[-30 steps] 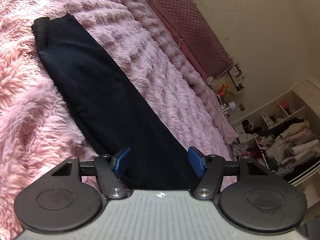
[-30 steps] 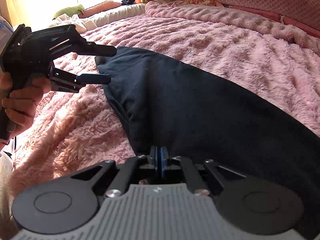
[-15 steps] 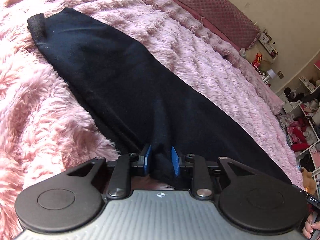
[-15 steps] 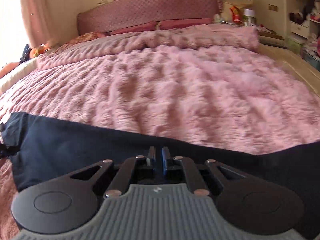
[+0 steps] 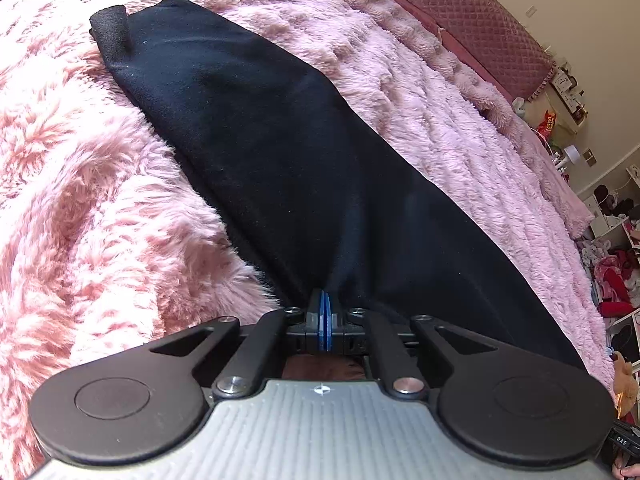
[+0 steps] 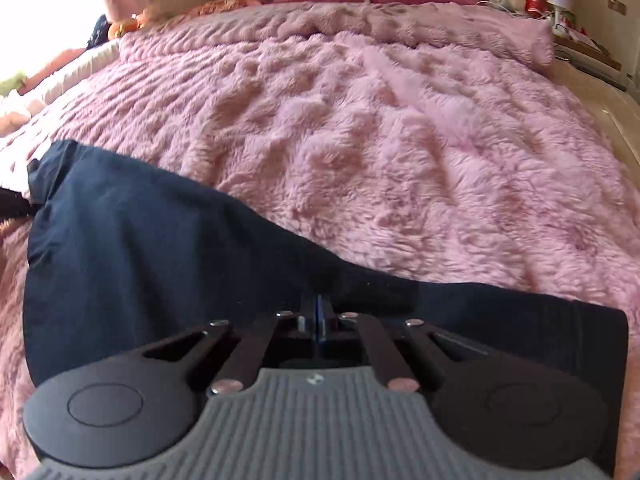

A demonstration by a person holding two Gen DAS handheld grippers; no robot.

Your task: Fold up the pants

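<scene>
pants [image 5: 304, 168] already doubled lengthwise on the bed [image 5: 100, 208]; left gripper [image 5: 325, 312] jaws just closed, pinching fabric; right gripper [image 6: 319, 316] clamped on it too; crosswise folds left, i reckon

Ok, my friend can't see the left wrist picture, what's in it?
The left gripper is pinched shut on the near edge of dark pants lying long and flat across a fluffy pink blanket. A quilted headboard shows behind.

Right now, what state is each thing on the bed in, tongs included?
Pants: folded lengthwise, lying flat on the blanket.
Blanket: spread over the bed, rumpled.
Left tongs: just closed, pinching the pants' edge.
Right tongs: shut on pants fabric.
</scene>
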